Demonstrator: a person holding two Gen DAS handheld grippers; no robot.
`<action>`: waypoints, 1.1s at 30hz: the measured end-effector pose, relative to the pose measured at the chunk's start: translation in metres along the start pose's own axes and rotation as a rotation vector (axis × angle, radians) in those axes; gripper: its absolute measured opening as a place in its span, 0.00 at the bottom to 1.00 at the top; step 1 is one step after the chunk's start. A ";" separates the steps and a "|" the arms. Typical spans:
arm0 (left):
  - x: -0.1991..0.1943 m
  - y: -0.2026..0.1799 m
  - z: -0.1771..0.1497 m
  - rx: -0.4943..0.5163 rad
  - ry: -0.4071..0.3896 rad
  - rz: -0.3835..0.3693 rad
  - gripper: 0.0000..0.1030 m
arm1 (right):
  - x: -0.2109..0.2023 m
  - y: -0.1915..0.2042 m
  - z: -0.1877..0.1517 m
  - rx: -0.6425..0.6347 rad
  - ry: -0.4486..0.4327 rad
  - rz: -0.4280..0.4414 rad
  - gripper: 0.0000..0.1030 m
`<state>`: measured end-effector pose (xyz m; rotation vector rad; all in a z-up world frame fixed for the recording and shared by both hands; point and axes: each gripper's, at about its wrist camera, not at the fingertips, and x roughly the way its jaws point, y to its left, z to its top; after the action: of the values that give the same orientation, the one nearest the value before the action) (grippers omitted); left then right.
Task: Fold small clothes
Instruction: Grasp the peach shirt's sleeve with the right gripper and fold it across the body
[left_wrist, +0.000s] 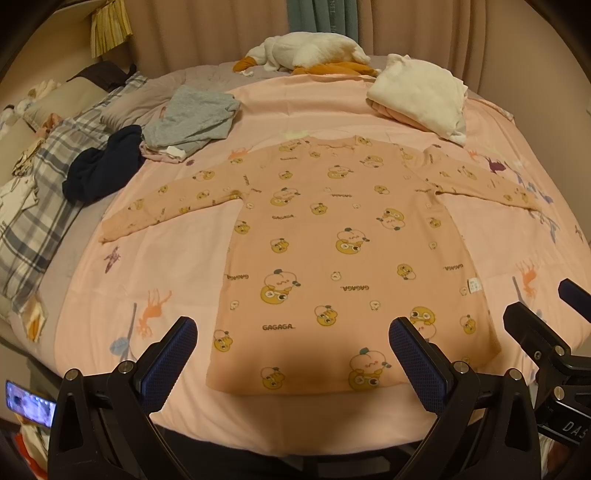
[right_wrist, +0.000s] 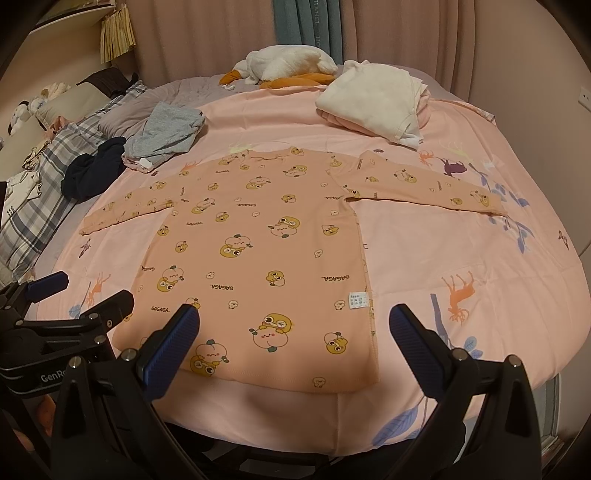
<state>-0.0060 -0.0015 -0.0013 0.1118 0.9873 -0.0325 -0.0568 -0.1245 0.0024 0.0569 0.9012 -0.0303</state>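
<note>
A small pink long-sleeved shirt (left_wrist: 332, 240) with yellow cartoon prints lies flat on the pink bedsheet (left_wrist: 173, 266), both sleeves spread out, hem toward me. It also shows in the right wrist view (right_wrist: 266, 251). My left gripper (left_wrist: 291, 332) is open and empty, above the shirt's hem. My right gripper (right_wrist: 295, 321) is open and empty, above the hem's right corner. The right gripper also shows at the right edge of the left wrist view (left_wrist: 546, 314), and the left gripper at the left edge of the right wrist view (right_wrist: 81, 295).
A folded white and pink pile (left_wrist: 417, 99) sits at the back right. Grey clothes (left_wrist: 192, 118) and a dark navy garment (left_wrist: 103, 166) lie at the back left. A white plush goose (left_wrist: 306, 51) lies at the far edge. Plaid pillows (left_wrist: 40, 206) are at the left.
</note>
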 end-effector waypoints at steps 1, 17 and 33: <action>0.000 0.000 0.000 0.000 0.000 0.000 1.00 | 0.000 0.000 0.000 0.000 0.000 0.000 1.00; 0.036 0.003 0.000 -0.095 0.046 -0.262 1.00 | 0.036 -0.064 -0.005 0.278 0.024 0.402 1.00; 0.097 0.016 0.053 -0.245 0.054 -0.391 1.00 | 0.131 -0.287 0.047 0.798 -0.103 0.174 0.80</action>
<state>0.0926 0.0111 -0.0524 -0.3071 1.0474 -0.2667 0.0470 -0.4143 -0.0819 0.8684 0.7324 -0.2281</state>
